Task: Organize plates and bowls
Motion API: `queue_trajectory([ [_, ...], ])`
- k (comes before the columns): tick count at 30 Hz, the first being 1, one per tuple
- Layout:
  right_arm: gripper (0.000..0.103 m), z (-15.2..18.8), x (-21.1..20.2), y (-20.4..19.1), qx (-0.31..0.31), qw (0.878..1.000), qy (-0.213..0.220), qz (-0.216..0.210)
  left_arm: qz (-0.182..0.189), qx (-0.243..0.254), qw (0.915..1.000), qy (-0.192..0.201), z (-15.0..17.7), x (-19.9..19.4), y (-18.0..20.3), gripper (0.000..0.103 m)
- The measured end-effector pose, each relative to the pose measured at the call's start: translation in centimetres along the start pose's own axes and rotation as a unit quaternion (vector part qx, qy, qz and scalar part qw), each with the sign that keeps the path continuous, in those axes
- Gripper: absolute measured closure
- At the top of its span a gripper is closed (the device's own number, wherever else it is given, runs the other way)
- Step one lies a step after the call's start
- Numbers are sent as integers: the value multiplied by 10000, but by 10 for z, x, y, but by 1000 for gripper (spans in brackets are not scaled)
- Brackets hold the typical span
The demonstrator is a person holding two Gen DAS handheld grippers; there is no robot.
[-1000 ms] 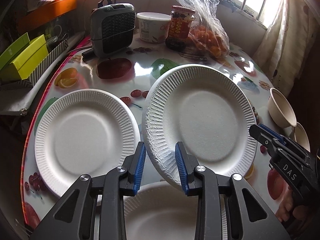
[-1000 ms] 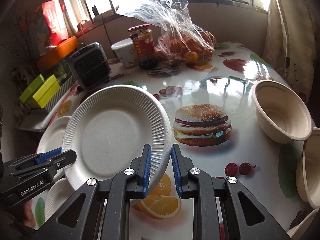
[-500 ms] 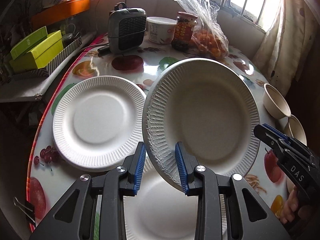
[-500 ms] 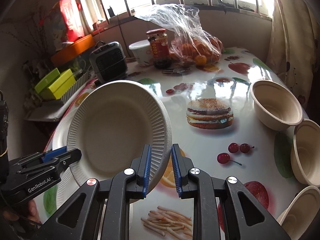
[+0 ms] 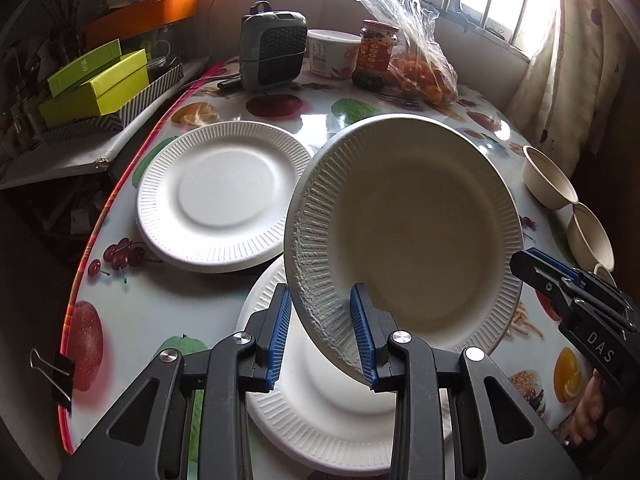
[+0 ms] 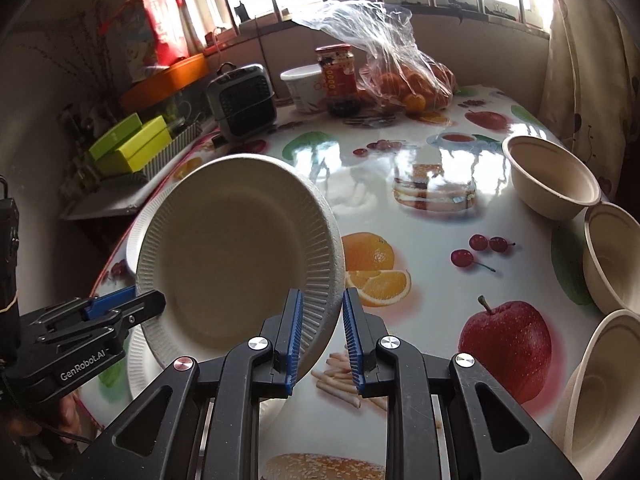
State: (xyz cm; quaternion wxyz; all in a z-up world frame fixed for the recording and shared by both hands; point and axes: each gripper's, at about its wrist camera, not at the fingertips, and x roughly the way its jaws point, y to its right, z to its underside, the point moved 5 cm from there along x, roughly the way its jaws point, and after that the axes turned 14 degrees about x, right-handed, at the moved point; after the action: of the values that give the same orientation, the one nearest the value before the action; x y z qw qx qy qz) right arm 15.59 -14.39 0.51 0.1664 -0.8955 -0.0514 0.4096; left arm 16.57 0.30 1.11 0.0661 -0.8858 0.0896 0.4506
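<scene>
Left gripper (image 5: 320, 336): pads pinch the near-left rim of a tilted white foam plate (image 5: 416, 232). The ribbed rim fills the gap between the blue pads. The plate is lifted off the table (image 6: 420, 240), its hollow face turned toward the camera and its far edge raised. Right gripper (image 6: 320, 336): also clamped on this plate, at the near-right rim. The rim is wedged between its pads, though contact with the outer pad is hard to make out. Each tool shows in the other's view at the opposite edge of the plate. Just below the left tool, under the held plate, a second foam plate (image 5: 320, 408) lies flat. Ahead and to the left of that tool a third plate (image 5: 224, 192) lies flat, its near edge overlapping the second plate's. To the right of the right tool, three beige bowls stand in a row along the table edge: far bowl (image 6: 552, 176), middle bowl (image 6: 612, 256) and near bowl (image 6: 600, 392). Neighbouring bowls appear to touch. Well ahead, at the far end of the table: a small grey heater (image 5: 274, 52), a white tub (image 5: 332, 58), a red-labelled jar (image 5: 376, 56) and a clear bag of oranges (image 5: 420, 68).
</scene>
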Motion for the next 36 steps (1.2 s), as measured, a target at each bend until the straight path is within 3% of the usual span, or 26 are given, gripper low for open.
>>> queue_trajectory([
  [15,83,31,6,-5,-114,9995,-291,18,24,-151,9997,-200,34,0,-3,71],
  [36,82,47,-3,-17,-252,9987,-429,-88,-120,-236,9993,-245,47,-15,-10,71],
])
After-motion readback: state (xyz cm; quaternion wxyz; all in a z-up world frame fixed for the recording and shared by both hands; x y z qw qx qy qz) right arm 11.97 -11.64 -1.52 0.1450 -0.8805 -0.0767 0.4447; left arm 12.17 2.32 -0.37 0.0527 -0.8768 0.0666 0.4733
